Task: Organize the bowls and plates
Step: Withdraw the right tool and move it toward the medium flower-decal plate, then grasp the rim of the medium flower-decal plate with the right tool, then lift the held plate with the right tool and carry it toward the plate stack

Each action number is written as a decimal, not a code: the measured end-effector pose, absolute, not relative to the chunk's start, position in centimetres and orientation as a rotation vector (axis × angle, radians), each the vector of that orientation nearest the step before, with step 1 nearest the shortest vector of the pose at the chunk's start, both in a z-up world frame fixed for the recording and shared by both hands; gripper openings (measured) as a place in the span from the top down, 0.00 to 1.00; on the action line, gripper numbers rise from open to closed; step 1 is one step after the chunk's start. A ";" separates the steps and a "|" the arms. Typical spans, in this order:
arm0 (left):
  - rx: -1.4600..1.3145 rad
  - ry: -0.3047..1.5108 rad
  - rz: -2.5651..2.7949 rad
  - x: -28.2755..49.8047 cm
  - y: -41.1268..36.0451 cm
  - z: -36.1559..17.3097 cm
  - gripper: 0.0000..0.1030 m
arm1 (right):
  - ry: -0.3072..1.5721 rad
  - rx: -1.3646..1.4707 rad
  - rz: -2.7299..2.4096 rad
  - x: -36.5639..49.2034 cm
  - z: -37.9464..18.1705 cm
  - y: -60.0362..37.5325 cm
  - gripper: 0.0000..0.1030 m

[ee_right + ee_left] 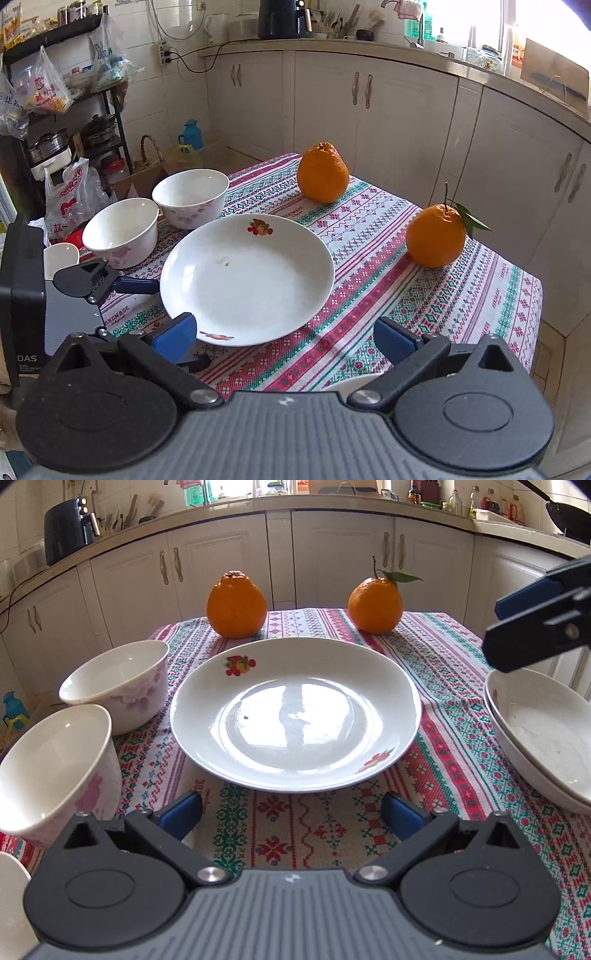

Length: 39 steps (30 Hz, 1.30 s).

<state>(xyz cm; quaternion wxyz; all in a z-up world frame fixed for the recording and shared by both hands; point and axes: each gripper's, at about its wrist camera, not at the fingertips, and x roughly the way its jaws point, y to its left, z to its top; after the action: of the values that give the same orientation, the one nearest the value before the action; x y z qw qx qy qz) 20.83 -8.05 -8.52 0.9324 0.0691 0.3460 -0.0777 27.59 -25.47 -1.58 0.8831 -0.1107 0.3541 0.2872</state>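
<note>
A white plate [295, 716] with fruit prints lies in the middle of the patterned tablecloth [443, 738]. My left gripper [291, 808] hangs open just before the plate's near rim, holding nothing. Two white bowls with pink flowers [118, 686] [55, 768] stand upright to the plate's left. At the right edge sits a stack of two white plates [543, 734], and my right gripper [495, 627] hovers above its far rim. In the right wrist view, my right gripper [286, 338] is open and empty, with the plate [247, 277] and bowls [192, 195] [122, 229] beyond it.
Two oranges [236, 605] [375, 605] stand at the table's far side, one with a leafy stem. A small white dish [61, 258] sits by the near bowl. Kitchen cabinets [332, 554] ring the table. A cluttered rack [55, 129] with bags stands off the left side.
</note>
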 end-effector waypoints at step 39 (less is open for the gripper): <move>0.097 0.715 -0.231 22.4 -7.1 -8.5 0.15 | 1.035 -0.161 0.978 47.6 -8.5 -19.0 0.33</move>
<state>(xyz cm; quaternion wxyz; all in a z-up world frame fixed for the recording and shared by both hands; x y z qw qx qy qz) 22.38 -7.06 -8.48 0.9291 0.0472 0.3491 -0.1126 47.57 -19.00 -8.51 0.7541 -0.0738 0.4742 0.4483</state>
